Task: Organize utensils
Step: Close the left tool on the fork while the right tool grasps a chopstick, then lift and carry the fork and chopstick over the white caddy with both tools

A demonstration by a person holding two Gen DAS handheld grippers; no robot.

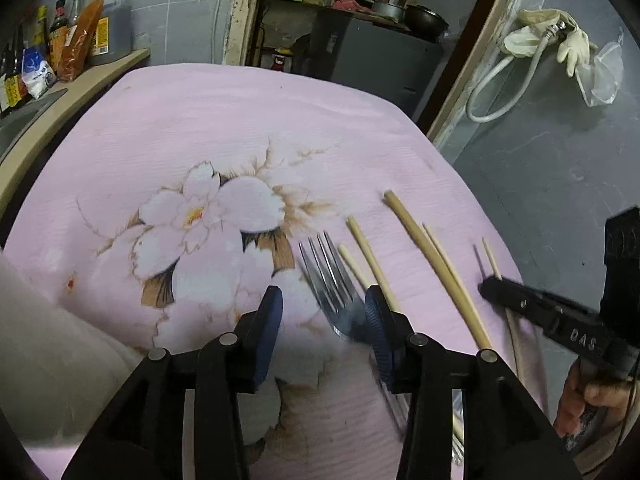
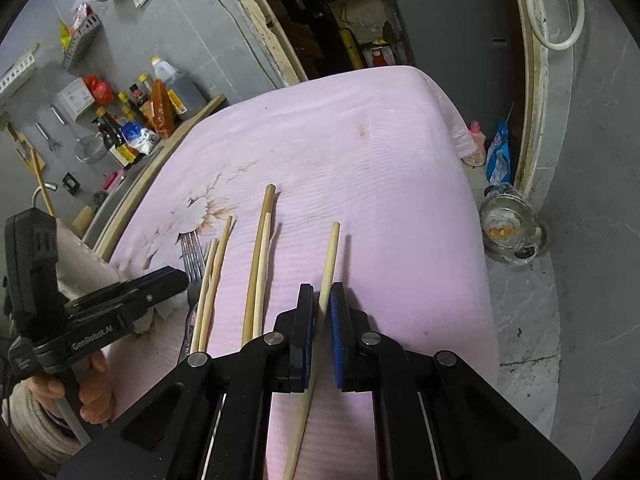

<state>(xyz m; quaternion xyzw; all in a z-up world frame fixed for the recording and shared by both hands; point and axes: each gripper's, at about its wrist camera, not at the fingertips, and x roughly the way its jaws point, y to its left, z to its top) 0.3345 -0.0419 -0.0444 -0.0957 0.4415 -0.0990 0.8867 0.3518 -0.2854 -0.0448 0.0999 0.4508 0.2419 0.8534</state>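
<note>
Fingers of the right gripper (image 2: 321, 312) clamp one pale wooden chopstick (image 2: 329, 264) at lower centre; left gripper (image 1: 324, 320) gapes over the steel fork (image 1: 326, 272). Lay the chopstick parallel beside the others.

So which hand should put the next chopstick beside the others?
The right one. The right gripper already has its jaws shut on a chopstick, just beside the chopsticks on the pink cloth. The left gripper is open over the fork, holding nothing.
</note>
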